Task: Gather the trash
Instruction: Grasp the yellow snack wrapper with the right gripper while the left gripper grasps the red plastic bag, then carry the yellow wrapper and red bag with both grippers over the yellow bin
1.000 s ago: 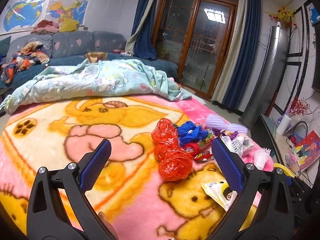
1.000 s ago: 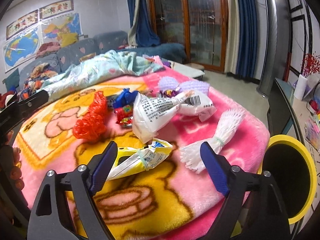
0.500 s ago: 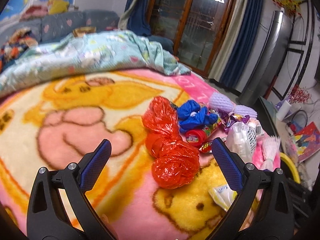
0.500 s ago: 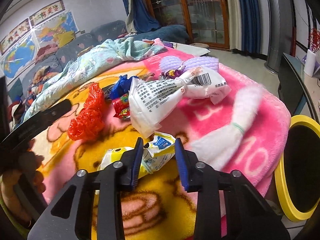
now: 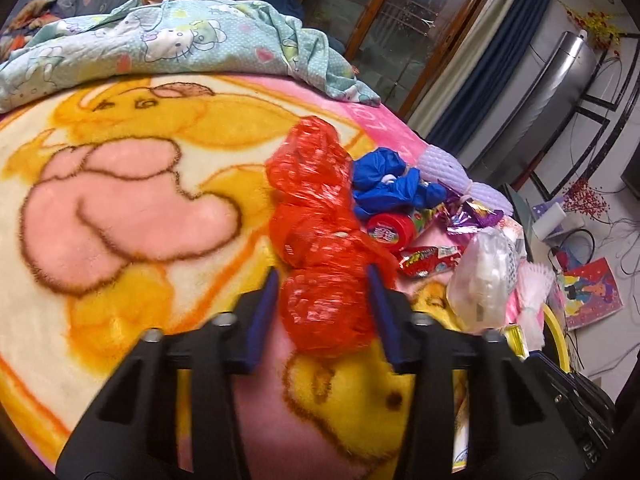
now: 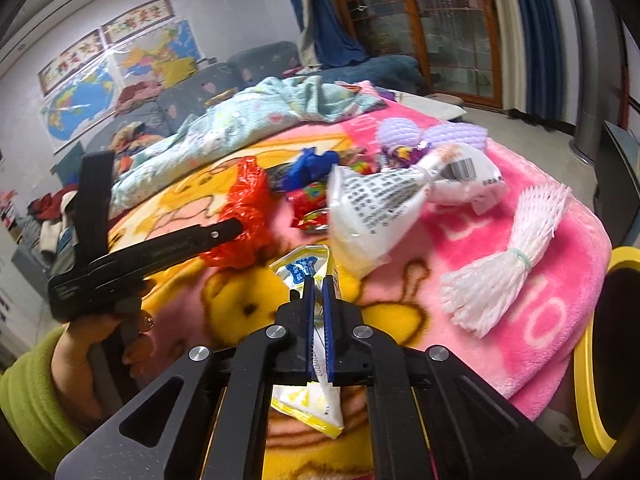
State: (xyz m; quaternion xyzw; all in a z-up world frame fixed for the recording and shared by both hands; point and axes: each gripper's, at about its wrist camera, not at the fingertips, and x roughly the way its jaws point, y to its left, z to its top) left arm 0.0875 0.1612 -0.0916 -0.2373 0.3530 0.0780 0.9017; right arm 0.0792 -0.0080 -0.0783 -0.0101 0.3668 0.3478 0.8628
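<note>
In the left wrist view a crumpled red plastic bag lies on the pink and yellow blanket. My left gripper straddles its near lump, jaws closing, both blue pads against its sides. The right wrist view shows that same left gripper held by a hand in a green sleeve, its tip at the red bag. My right gripper is shut on a yellow and white snack wrapper, which sticks out ahead of and below the jaws.
Beside the red bag lie a blue bag, a red round tub, candy wrappers, a white printed bag, white foam netting and purple foam netting. A yellow-rimmed bin stands at the right. A quilt lies behind.
My left gripper dropped toward the red bag and its jaws went from wide apart to tight against it. My right gripper's jaws came together on the snack wrapper.
</note>
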